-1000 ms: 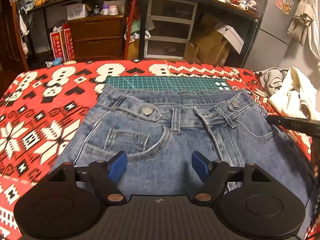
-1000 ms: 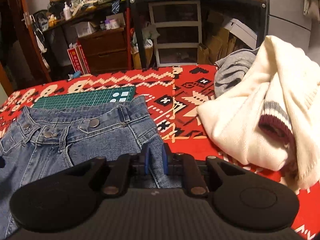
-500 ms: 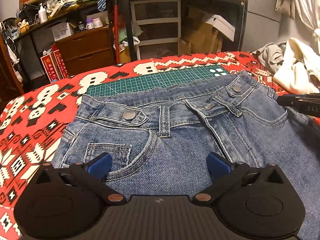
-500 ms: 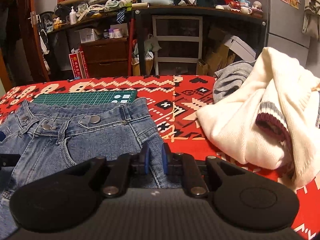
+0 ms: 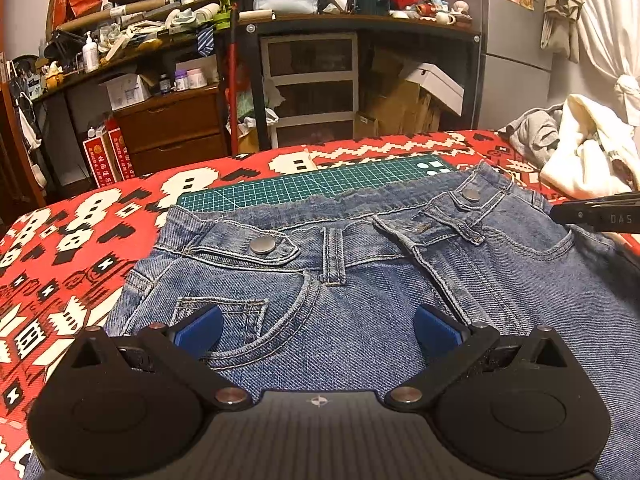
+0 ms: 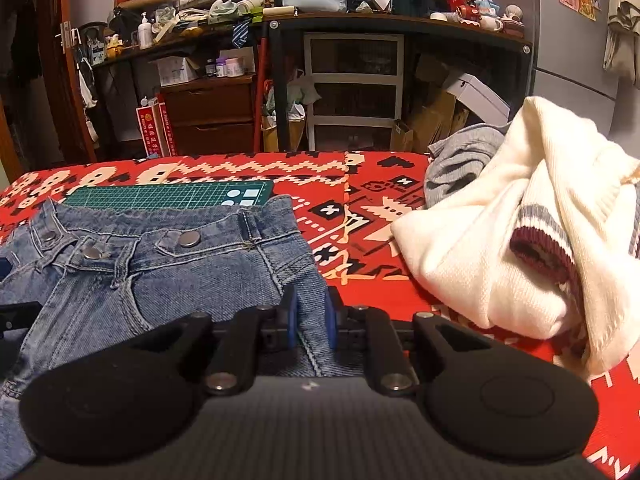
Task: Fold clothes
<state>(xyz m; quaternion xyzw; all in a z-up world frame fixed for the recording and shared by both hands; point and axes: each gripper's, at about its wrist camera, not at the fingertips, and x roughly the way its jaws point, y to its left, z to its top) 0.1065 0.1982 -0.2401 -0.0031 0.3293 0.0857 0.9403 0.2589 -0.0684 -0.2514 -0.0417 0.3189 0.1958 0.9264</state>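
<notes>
Blue jeans point(image 5: 360, 280) lie flat, front up, on the red patterned cover, their waistband resting on a green cutting mat point(image 5: 312, 184). Over the left hip pocket hovers my left gripper point(image 5: 316, 330), wide open, with nothing between its blue pads. My right gripper point(image 6: 310, 318) is shut on the jeans point(image 6: 160, 272) at their right side seam, a fold of denim pinched between the blue pads. The right gripper's black tip point(image 5: 596, 216) shows at the right edge of the left wrist view.
A cream sweater point(image 6: 512, 248) with a maroon cuff and a grey garment point(image 6: 456, 164) are piled on the cover to the right of the jeans. Past the far edge stand a wooden drawer chest point(image 5: 172, 132), a shelf unit point(image 5: 312, 84) and cardboard boxes.
My left gripper has opened wider and its view has swung left and lower over the jeans. The right gripper stays shut on the seam, with its view shifting slightly.
</notes>
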